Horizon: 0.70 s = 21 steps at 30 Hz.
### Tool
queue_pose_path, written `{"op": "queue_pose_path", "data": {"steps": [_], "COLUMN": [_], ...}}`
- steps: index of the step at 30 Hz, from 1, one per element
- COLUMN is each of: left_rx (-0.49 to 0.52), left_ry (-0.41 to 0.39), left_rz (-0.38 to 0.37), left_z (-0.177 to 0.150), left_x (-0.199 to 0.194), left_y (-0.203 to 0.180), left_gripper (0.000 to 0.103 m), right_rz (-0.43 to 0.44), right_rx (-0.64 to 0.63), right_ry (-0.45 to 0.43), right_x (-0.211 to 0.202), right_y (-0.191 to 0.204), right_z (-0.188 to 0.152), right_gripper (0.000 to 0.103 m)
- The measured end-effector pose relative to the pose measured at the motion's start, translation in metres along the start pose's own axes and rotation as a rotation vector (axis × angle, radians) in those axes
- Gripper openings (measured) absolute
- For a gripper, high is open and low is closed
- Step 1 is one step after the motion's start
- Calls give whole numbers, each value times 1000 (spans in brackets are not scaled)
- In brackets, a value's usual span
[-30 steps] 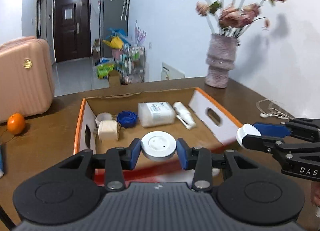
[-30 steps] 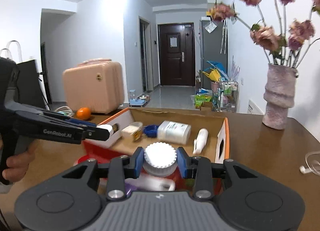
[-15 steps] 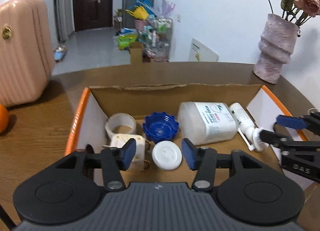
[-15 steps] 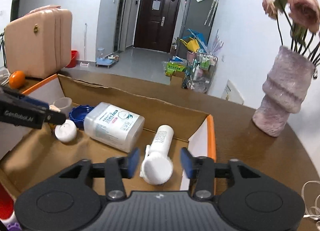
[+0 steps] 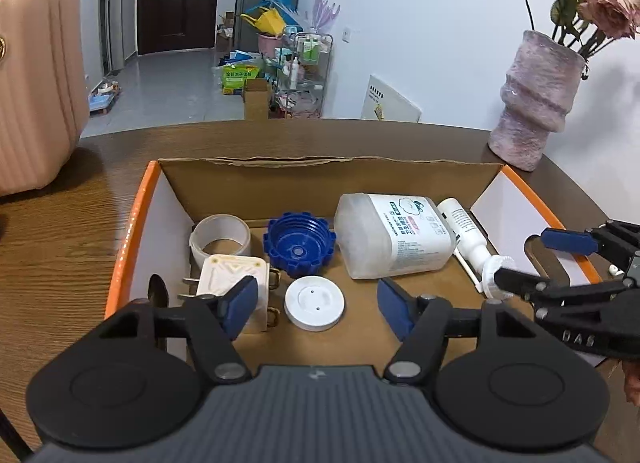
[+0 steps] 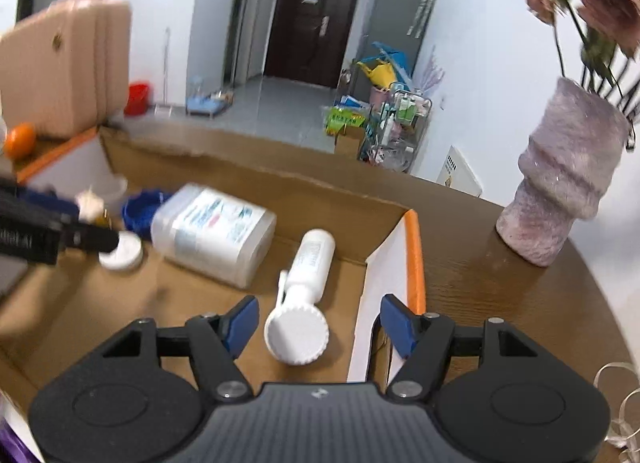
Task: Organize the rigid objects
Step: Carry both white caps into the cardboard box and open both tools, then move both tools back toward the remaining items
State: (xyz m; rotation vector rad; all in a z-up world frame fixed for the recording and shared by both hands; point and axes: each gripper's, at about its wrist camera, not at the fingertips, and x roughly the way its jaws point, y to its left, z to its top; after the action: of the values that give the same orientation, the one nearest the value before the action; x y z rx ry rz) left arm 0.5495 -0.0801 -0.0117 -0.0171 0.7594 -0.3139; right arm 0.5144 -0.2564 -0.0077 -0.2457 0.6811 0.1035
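Two caps released since earlier | left gripper point(image 5: 314, 305) opening | right gripper point(image 6: 316, 327) opening

The cardboard box point(image 5: 328, 173) is open from above; bare floor runs along its near edge toward 6 o'clock; the jug point(image 5: 394, 237), blue cap point(image 5: 300, 243) and tape roll point(image 5: 220, 231) crowd 12 o'clock; the vase point(image 5: 536, 99) blocks the surface point(image 5: 60, 243) at 2 o'clock.

The right gripper point(image 6: 316, 325) hung over the cardboard box point(image 6: 414, 263), its jaws opening around a ridged white cap point(image 6: 297, 337) without touching it. A white tube point(image 6: 310, 263) lay just behind the cap, beside a toppled plastic bottle point(image 6: 214, 231). The left gripper point(image 6: 86, 233) reached in over a small white disc point(image 6: 122, 255).
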Motion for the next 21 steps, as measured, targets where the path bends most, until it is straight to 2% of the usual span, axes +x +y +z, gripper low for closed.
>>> {"op": "queue_pose_path", "data": {"steps": [4,7,8,10,12,15,18,21], "left_rx": [2,15,26,49,79,101,91,70], "left_ry": [-21,-70,-89,-141,-195,-264,-321,-372], "left_rz": [-15,21,13,-4,25,90,142,136], "left_z": [-2,-4,-5,-7,-10,-24,-54,-86], "left_x": [-5,-21,-33,-64,-98,-154,-209,-253], "left_y": [-3,-6,-7,-9,-11,-12,-12,-16], "left_gripper": [71,74,76,80,81,84,88,91], "right_rz": [-10,-15,-19,-2,19,27,43,81], "right_rx": [-23,32,61,115,139,143,131,136], "right_ry": [25,6,-11,-81,-149,-218,-289,-356], "right_x": [-5,-18,-29,-65,-99,-154,-207,-252], "right_y": [2,2,0,-2,-5,-4,2,9], "right_z": [-5,-5,-3,0,3,1,-12,-37], "right_gripper": [62,63,64,75,79,80,82,83]}}
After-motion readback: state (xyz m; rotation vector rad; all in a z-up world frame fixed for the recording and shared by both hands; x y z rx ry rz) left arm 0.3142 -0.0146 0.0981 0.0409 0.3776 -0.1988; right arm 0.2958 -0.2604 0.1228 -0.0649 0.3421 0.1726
